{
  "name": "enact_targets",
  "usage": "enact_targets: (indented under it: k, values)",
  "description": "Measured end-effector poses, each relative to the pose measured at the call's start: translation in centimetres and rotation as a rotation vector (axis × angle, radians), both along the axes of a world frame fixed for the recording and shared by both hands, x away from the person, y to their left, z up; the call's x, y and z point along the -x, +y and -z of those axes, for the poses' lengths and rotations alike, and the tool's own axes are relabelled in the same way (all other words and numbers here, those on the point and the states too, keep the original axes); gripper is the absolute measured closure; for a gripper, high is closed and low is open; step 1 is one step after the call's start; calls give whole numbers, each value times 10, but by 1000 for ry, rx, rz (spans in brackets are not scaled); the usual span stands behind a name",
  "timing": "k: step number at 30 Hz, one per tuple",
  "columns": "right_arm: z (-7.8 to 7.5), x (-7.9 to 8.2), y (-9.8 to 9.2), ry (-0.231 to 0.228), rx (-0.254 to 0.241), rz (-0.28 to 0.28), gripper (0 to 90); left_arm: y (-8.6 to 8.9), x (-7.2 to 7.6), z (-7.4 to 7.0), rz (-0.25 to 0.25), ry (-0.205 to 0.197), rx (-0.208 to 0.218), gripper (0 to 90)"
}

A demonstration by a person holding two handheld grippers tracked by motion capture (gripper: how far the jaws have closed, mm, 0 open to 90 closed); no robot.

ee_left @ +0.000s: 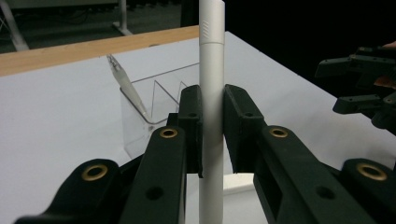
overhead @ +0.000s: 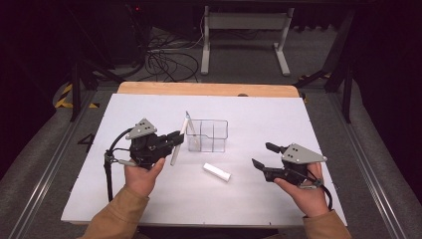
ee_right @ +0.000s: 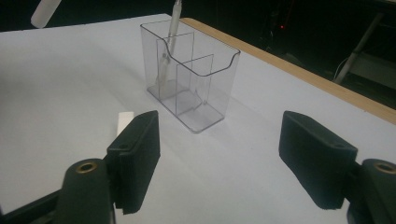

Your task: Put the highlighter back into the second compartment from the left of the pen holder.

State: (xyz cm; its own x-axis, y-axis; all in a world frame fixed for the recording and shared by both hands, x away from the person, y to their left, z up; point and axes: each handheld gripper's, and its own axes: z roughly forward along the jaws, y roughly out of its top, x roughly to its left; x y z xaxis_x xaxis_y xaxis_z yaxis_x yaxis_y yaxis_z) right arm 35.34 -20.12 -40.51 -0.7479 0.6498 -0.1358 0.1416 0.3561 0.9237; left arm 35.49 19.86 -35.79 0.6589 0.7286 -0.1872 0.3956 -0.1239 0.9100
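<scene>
My left gripper (overhead: 176,139) is shut on a white marker (overhead: 174,157), held nearly upright just left of a clear divided organiser (overhead: 209,135). In the left gripper view the marker (ee_left: 211,84) runs up between the closed jaws of the left gripper (ee_left: 212,107). A slim pale pen (overhead: 189,124) leans in the organiser's left compartment. Between the hands, a short white block (overhead: 216,172) lies on the table. My right gripper (overhead: 261,154) stands open and holds nothing, to the right of the block. In the right gripper view its jaws (ee_right: 219,140) frame the organiser (ee_right: 191,79) and pen (ee_right: 170,42).
The white table top (overhead: 278,119) has a wooden strip (overhead: 209,88) along its far edge. Beyond it are a desk frame (overhead: 244,35) and floor cables (overhead: 164,59). The block (ee_right: 125,117) peeks out behind my right gripper's left jaw.
</scene>
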Motion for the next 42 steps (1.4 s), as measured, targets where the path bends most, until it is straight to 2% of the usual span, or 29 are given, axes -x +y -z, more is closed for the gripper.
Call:
enact_targets:
  k: [11,23,27,34,42]
  values:
    - [2,-1,1,5,7,-1,299,-9,-4,-4,4,-35,-16,785]
    - [3,-1,2,6,11,-7,299,-22,-21,-12,7,-59,-29,785]
    - [3,-1,2,6,11,-7,299,-27,-28,-15,15,-46,-13,784]
    - [3,0,2,7,11,-8,299,-37,-39,-22,18,-61,-22,785]
    - [2,0,2,5,10,-10,299,-46,-50,-25,14,-56,-15,784]
